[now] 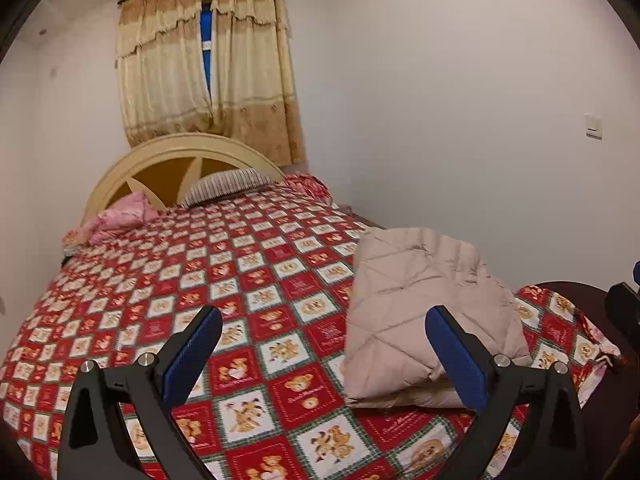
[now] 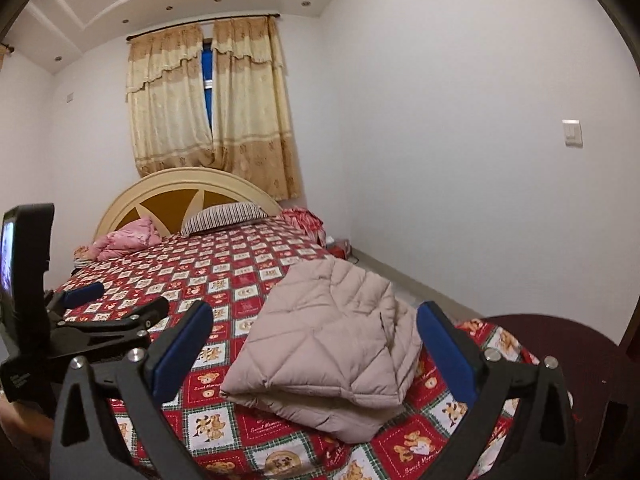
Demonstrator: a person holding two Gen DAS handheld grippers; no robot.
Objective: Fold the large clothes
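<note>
1. The quilted beige jacket point(image 2: 328, 344) lay on the bed point(image 2: 224, 264) as a compact, layered bundle. No sleeve or hem trailed out of it that either view showed.
2. Seen from the right wrist, the bundle sat just ahead of the right gripper point(image 2: 316, 348), between its two blue pads but beyond their tips, nearer the right-hand finger. The pads stood spread wide and held nothing.
3. Seen from the left wrist, the same jacket point(image 1: 424, 312) lay ahead and off to the right, partly behind the right-hand finger of the left gripper point(image 1: 324, 352). Those fingers were also spread wide and empty, with only the red bear-print bedspread point(image 1: 200, 280) between them.
4. The left gripper point(image 2: 120, 312) showed at the left edge of the right wrist view, clear of the jacket.
5. Judging by the stacked edges at the near side of the bundle, the folding looked done or very nearly so: the garment was reduced to a thick rectangle resting flat.
6. What might remain was small, by my reading: pressing the puffy top layer down, squaring the slightly lifted near corner, or carrying the bundle off.
7. A striped pillow point(image 2: 224, 216) and a pink quilt point(image 2: 124, 238) lay well beyond the fingertips by the headboard point(image 2: 176, 188), untouched.
</note>
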